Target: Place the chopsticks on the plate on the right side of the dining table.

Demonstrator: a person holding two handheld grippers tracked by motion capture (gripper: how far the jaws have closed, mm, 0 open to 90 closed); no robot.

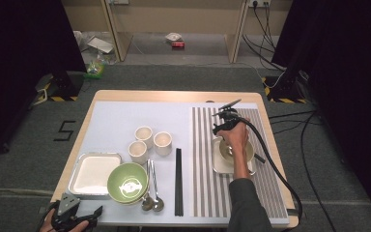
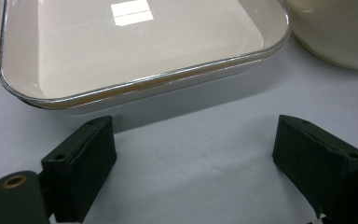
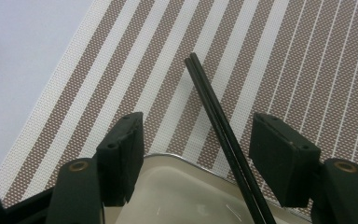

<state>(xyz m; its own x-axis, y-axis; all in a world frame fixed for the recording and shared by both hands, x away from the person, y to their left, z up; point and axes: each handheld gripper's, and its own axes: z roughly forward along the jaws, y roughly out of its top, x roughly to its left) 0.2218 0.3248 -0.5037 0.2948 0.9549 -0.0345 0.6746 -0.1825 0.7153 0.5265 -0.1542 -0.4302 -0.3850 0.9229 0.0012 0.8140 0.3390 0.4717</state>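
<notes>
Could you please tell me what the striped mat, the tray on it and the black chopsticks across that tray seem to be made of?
Striped mat: woven, probably vinyl or fabric mesh; a fine grid weave shows.
Tray: glossy cream, likely enamelled metal or ceramic; bright silvery rim, sheen inside.
Chopsticks: smooth black, perhaps lacquered wood or plastic; uniform and slightly shiny.

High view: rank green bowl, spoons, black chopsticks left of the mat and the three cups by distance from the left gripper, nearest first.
From the left gripper, at the table's near left corner:
1. Green bowl, just right of and beyond it.
2. Spoons, right of the bowl.
3. Black chopsticks, right again, beside the striped mat.
4. Three cups, mid-table, farther back; close to the chopsticks' far end, so this order is loose.
</notes>
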